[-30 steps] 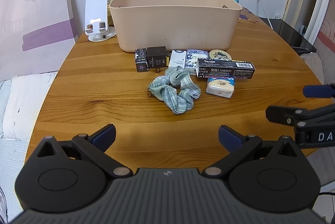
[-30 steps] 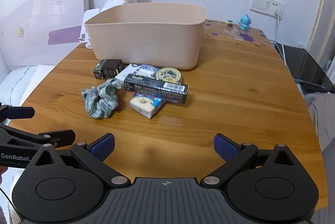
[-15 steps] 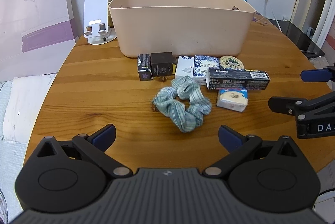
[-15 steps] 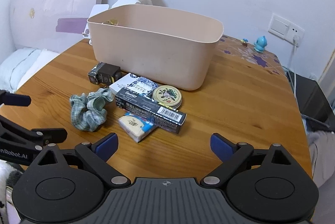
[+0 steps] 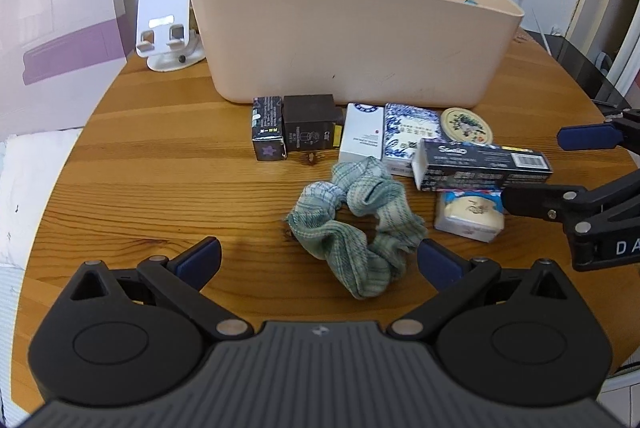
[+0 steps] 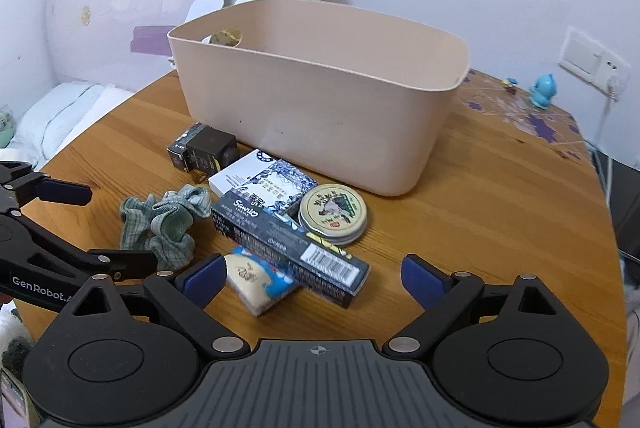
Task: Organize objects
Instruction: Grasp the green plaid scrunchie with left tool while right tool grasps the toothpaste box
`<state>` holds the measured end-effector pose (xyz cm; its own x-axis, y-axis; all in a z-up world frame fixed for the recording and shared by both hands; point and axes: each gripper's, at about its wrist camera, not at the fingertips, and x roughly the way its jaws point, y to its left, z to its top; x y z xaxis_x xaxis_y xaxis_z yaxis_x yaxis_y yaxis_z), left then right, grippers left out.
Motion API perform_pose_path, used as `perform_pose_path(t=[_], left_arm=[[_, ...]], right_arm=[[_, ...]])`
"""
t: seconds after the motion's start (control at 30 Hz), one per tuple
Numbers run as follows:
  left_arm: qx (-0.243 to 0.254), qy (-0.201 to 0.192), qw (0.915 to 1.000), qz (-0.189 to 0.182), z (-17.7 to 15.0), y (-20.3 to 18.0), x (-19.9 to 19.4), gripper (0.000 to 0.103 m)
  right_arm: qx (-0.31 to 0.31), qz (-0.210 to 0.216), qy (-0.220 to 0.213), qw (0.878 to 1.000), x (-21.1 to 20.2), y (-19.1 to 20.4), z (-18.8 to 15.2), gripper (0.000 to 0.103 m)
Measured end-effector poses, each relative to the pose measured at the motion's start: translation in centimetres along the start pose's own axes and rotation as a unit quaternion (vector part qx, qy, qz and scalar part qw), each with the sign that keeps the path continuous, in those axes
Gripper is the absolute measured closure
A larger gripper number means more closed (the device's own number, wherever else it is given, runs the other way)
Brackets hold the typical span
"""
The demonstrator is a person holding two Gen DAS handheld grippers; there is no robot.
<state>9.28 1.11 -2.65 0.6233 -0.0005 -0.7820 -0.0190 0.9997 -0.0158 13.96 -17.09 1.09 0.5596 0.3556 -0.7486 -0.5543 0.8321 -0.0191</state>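
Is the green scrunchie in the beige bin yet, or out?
Out: the scrunchie lies on the table before the bin.

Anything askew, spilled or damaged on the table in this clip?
Nothing spilled or visibly damaged. The one untidy spot: the long black box lies askew across the pile, resting on the small blue-and-white packet and against the round tin. The green scrunchie lies crumpled beside them. All sit outside the beige bin.
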Motion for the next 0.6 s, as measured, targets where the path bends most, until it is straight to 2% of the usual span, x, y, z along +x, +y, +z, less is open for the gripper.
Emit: perform_pose_path(t=[0.23,0.3,0.37,0.43,0.53,0.6], left_arm=[[0.003,0.010,0.9997,-0.022,0.7,0.6,1.9,0.000],[-0.002,0.013,0.9994,-0.031,0.8,0.8,2.3,0.000],[-0.007,0.016,0.9990,-0.041,0.9,0.9,2.7,0.001],[-0.010,0.017,0.9987,-0.047,0.9,1.0,2.9,0.010],[-0.003,0.011,0.9992,-0.037,1.0,0.8,2.9,0.019],[-0.001,0.009,0.9993,-0.037,1.1,0.7,2.7,0.028]], right_arm=[[-0.032,0.025,0.027,0.999,2.6,0.1,0.6,0.017],[-0.033,0.032,0.036,0.998,3.2,0.0,0.7,0.024],[-0.030,0.044,0.042,0.998,3.6,-0.2,0.7,0.027],[-0.025,0.054,0.043,0.997,3.6,-0.3,0.8,0.033],[-0.012,0.065,0.043,0.997,3.4,-0.6,0.8,0.046],[-0.006,0.070,0.040,0.997,3.2,-0.7,0.8,0.063]])
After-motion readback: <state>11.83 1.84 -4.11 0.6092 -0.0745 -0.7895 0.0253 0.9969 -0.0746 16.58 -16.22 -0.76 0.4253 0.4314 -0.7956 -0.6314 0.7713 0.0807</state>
